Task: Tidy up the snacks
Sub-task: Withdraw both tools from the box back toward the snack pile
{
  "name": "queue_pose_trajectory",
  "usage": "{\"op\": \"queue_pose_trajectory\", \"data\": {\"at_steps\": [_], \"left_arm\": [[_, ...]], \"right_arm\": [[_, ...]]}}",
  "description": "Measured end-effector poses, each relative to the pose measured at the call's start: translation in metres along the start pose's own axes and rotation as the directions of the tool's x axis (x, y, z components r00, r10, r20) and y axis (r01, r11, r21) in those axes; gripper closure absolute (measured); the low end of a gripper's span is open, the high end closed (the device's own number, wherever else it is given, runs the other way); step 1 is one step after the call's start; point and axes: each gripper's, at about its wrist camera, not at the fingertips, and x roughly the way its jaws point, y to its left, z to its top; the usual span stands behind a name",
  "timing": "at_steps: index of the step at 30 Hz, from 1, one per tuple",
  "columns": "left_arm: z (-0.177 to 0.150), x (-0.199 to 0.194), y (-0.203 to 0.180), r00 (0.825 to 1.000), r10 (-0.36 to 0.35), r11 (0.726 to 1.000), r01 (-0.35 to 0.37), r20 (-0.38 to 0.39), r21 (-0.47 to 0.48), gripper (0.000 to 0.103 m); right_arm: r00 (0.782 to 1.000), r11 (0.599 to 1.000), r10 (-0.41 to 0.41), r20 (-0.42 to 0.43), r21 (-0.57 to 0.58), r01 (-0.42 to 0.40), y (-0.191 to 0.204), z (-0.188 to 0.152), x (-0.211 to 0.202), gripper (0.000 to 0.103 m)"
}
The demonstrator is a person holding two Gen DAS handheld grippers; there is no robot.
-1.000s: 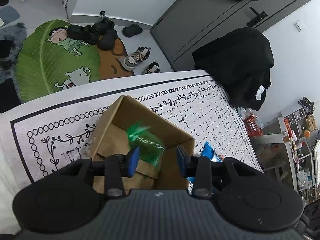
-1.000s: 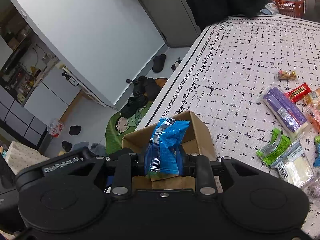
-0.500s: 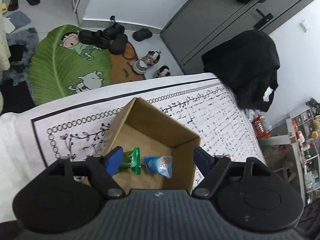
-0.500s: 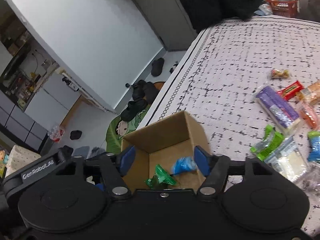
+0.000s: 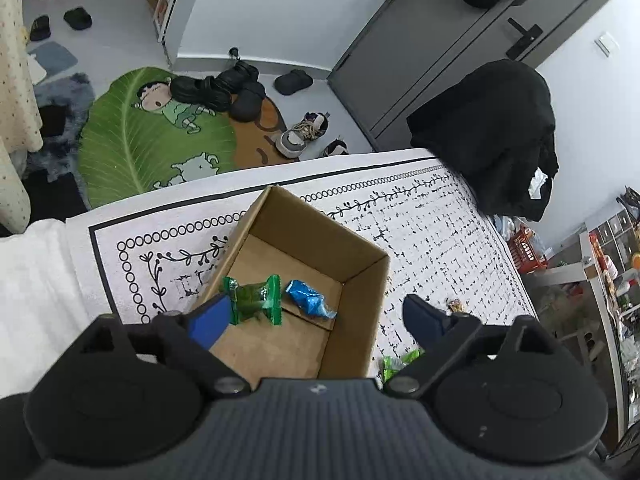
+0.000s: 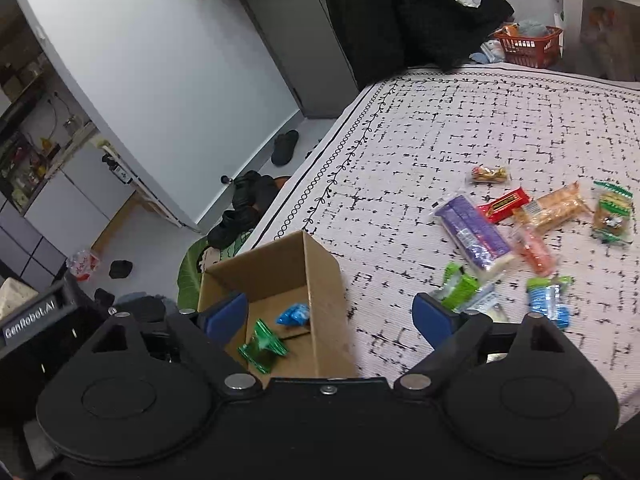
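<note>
Box loaded: two snacks inside, both of your jaws empty.
The cardboard box [image 5: 362, 258] near the bed's [image 6: 460, 128] corner holds a green packet [image 5: 256, 296] and a blue packet [image 5: 308, 300], lying side by side on its floor. Your left gripper [image 5: 316, 316] and right gripper [image 6: 332, 316] have just been opening; jaws wide apart, nothing between them, both packets below. Loose snacks [image 6: 532, 224] lie further along the bed.

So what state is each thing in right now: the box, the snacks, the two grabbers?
Brown cardboard box: open-topped, upright on the cloth.
Green wrapped snack: lying inside the box.
Blue wrapped snack: lying inside, beside the green one.
Left gripper: just opened, nothing held.
Right gripper: just opened, nothing held.
Purple packet: outside, on the cloth.
</note>
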Motion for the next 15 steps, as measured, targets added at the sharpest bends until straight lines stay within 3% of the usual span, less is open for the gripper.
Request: {"op": "queue_pose_trajectory", "data": {"at_steps": [4, 15], "left_arm": [[-0.009, -0.013, -0.009, 1.0, 0.0, 1.0, 0.0, 0.02, 0.019, 0.0], [-0.038, -0.038, -0.041, 0.999, -0.007, 0.995, 0.002, 0.045, 0.104, 0.0]], "right_arm": [[1.0, 1.0, 0.01, 0.0, -0.018, -0.01, -0.009, -0.001, -0.015, 0.009], [0.999, 1.0, -0.007, 0.035, -0.011, 0.007, -0.04, -0.004, -0.057, 0.0]]}}
